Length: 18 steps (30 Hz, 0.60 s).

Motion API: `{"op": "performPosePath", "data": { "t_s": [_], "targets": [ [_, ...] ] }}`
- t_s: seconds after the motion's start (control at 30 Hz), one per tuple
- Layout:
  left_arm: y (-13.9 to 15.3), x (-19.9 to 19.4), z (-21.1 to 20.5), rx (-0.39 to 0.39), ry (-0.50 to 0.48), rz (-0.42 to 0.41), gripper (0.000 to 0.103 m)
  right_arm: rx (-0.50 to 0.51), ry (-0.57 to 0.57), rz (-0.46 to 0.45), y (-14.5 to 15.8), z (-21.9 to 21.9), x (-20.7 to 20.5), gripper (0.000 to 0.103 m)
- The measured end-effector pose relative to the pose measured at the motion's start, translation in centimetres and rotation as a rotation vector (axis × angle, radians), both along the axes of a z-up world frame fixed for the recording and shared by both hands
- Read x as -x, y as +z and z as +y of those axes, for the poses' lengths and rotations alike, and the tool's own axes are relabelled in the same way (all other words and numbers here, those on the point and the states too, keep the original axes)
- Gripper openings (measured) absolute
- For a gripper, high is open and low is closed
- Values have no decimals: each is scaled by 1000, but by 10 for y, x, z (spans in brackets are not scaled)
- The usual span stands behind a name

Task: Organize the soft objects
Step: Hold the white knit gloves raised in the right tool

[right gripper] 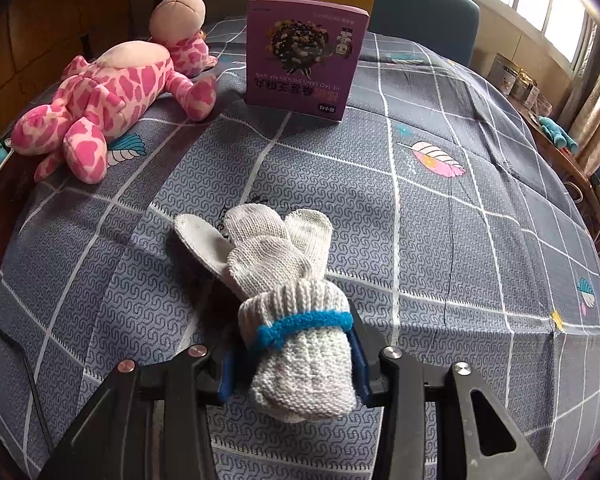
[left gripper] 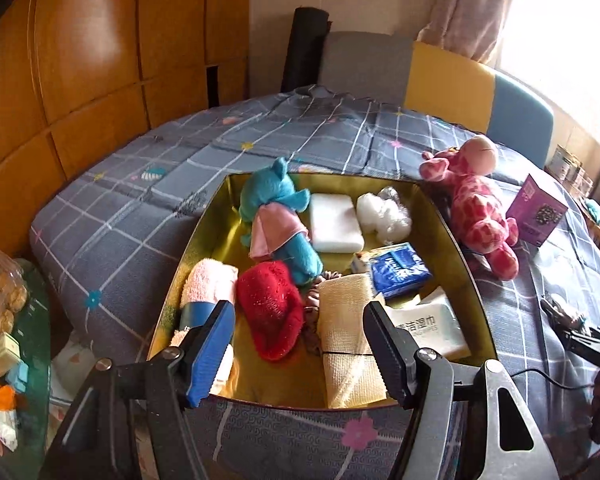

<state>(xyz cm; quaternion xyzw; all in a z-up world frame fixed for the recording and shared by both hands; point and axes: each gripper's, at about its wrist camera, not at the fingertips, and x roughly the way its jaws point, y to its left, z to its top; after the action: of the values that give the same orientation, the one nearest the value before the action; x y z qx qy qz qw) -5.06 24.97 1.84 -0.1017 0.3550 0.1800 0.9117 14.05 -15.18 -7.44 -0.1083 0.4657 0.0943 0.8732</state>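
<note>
On a grey checked bedspread (right gripper: 440, 208), the right gripper (right gripper: 292, 356) clamps a rolled white glove bundle (right gripper: 288, 280) just above the cloth, while the left gripper (left gripper: 300, 344) hangs half open and empty over a box (left gripper: 452, 232) of soft things.

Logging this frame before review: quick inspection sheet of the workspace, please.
Surface: grey checked bedspread.
Job's things: gold-lined box holds a blue plush, red plush and white foam block; pink giraffe lies outside it.
Clutter: purple carton stands upright.
Grippers: left gripper open, empty; right gripper clamps rolled white gloves.
Cables: black cable on the bed.
Surroundings: wooden wardrobe, window.
</note>
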Motion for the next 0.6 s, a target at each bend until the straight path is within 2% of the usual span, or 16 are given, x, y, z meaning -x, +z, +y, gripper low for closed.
{"op": "performPosePath", "data": {
  "t_s": [0.37,0.6],
  "targets": [
    [4,11,-3,-9,-8,-31,69,-3,-73,-86,-4,2,13,43],
    [9,14,-5,-16,-18,-51,69,-13,-84,-105,-4,1,14,43]
  ]
}}
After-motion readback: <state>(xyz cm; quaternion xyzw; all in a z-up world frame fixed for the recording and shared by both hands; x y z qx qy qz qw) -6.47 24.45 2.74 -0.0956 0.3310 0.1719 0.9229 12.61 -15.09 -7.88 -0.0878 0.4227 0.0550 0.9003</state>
